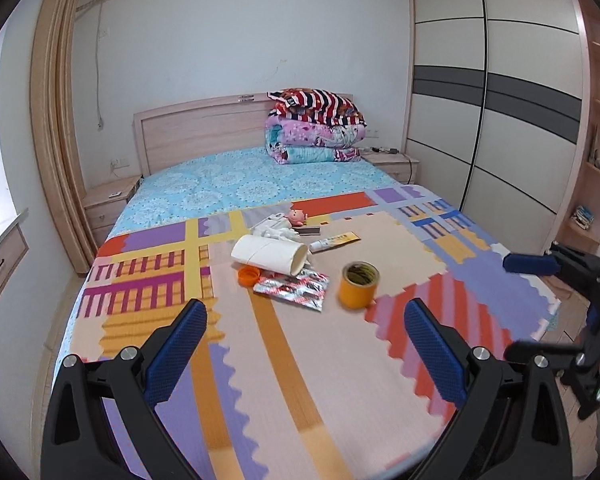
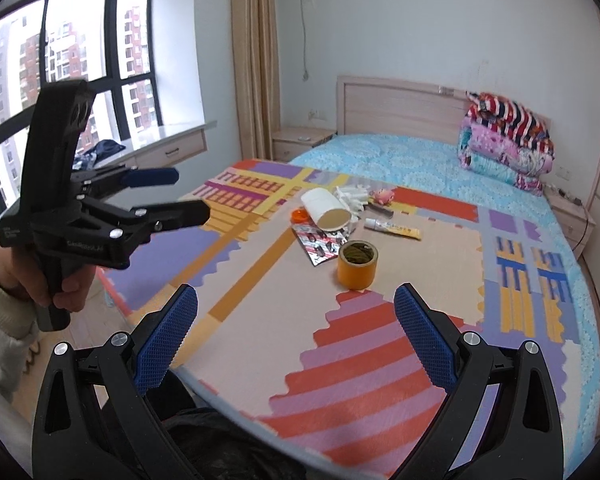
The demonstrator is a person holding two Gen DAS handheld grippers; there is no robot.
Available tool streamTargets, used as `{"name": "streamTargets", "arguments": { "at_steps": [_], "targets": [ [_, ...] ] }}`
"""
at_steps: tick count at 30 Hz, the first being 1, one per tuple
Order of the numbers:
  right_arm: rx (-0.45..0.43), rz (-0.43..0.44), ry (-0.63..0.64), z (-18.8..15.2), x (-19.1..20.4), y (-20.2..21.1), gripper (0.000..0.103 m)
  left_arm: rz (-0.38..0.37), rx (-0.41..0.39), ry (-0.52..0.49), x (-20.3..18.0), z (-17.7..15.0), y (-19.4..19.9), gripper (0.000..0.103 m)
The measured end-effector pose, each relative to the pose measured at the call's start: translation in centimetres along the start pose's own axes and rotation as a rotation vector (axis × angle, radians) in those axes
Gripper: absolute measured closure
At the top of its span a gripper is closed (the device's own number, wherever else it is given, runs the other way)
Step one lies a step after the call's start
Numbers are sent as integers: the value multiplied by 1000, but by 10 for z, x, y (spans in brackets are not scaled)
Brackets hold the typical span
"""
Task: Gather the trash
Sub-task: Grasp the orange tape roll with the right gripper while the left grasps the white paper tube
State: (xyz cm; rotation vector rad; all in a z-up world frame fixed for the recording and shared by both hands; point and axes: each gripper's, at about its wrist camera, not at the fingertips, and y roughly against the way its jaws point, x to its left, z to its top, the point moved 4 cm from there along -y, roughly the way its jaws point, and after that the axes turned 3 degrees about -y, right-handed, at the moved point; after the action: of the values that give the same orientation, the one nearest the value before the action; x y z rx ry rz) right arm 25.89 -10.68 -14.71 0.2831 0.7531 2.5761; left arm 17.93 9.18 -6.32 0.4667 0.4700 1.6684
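Observation:
Trash lies on the patterned foam mat (image 1: pixel 340 360) on the bed: a white cardboard tube (image 1: pixel 270 254) (image 2: pixel 326 208), an orange cap (image 1: pixel 249 276) (image 2: pixel 300 215), a foil blister pack (image 1: pixel 292 288) (image 2: pixel 320 244), an orange tape roll (image 1: pixel 359 285) (image 2: pixel 357 264), a yellow-white tube (image 1: pixel 334 242) (image 2: pixel 392 227), white crumpled wrappers (image 1: pixel 274 227) (image 2: pixel 354 196) and a small pink toy (image 1: pixel 297 217) (image 2: pixel 382 196). My left gripper (image 1: pixel 306 316) is open and empty, short of the pile; it also shows in the right wrist view (image 2: pixel 188 196). My right gripper (image 2: pixel 296 304) is open and empty, near the tape roll.
Folded quilts (image 1: pixel 316 128) are stacked at the headboard. Nightstands (image 1: pixel 108 200) stand on both sides. A wardrobe (image 1: pixel 496 100) is to the right, a window (image 2: pixel 60 68) and sill to the left. Something dark and crinkled (image 2: pixel 228 444) sits below the right gripper.

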Motion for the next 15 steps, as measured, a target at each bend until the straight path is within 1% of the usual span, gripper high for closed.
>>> {"name": "streamTargets", "arguments": {
  "at_steps": [3,9,11,13,15],
  "targets": [
    [32,8,-22,1,-11,-24,3,4,12,-14,5,6,-24,8],
    [71,-4,-44,6,-31,-63,3,24,83,-41,15,11,-83,8],
    [91,-8,-65,8,-40,-79,3,21,94,-28,20,12,-102,8],
    [114,-23,-64,8,-46,-96,3,13,120,-6,26,12,-121,8],
    [135,-36,-63,8,-51,-109,3,21,142,-6,28,11,-138,8]
  ]
}}
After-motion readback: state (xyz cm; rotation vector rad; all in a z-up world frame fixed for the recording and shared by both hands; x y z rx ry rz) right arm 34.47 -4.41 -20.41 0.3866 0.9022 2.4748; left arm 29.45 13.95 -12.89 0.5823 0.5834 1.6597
